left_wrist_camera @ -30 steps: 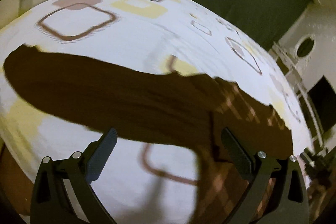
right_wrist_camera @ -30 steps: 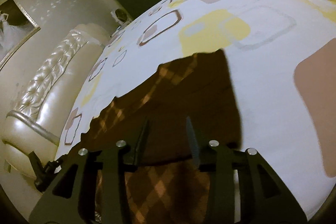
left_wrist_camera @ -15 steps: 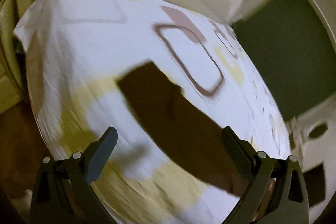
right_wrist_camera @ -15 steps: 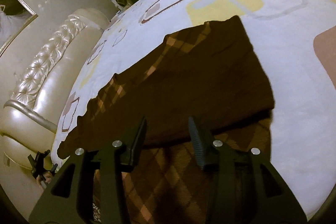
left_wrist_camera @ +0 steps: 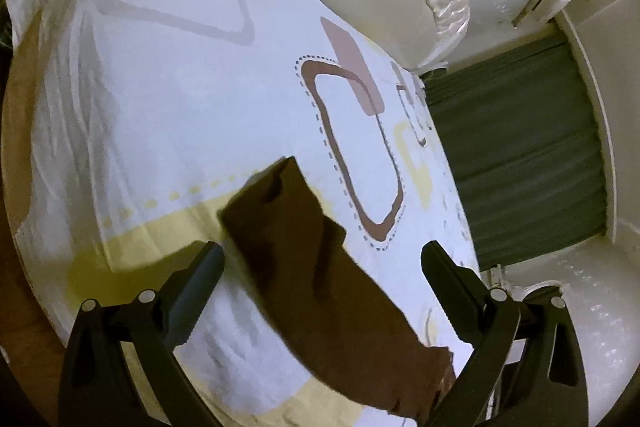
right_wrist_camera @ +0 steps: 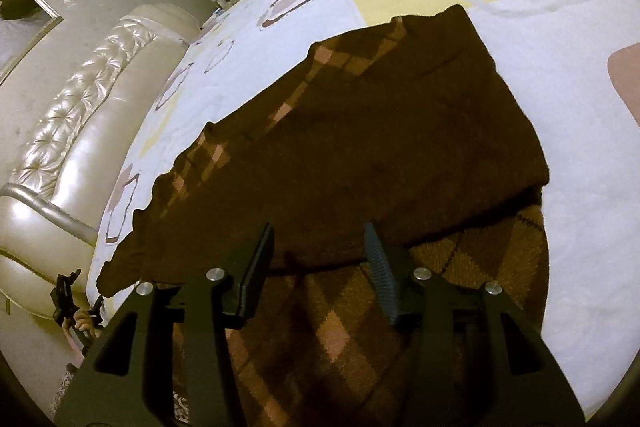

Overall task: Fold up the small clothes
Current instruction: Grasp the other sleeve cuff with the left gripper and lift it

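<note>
A dark brown garment with an orange diamond pattern (right_wrist_camera: 380,155) lies on the patterned white bed sheet (right_wrist_camera: 580,219), its upper layer folded over so the plain inside shows. In the left wrist view a long brown part of it (left_wrist_camera: 320,275) runs diagonally between the fingers. My left gripper (left_wrist_camera: 322,261) is open wide and empty, above that strip. My right gripper (right_wrist_camera: 320,241) is open with a narrower gap and holds nothing, above the near fold edge.
The sheet (left_wrist_camera: 168,99) covers a bed with a padded cream headboard (right_wrist_camera: 80,115). A dark green curtain (left_wrist_camera: 520,155) hangs beyond the bed. The bed corner drops off at the left in the left wrist view.
My left gripper has swung round towards the bed corner and the garment's end. My right gripper has opened a little and pulled back, showing more of the garment.
</note>
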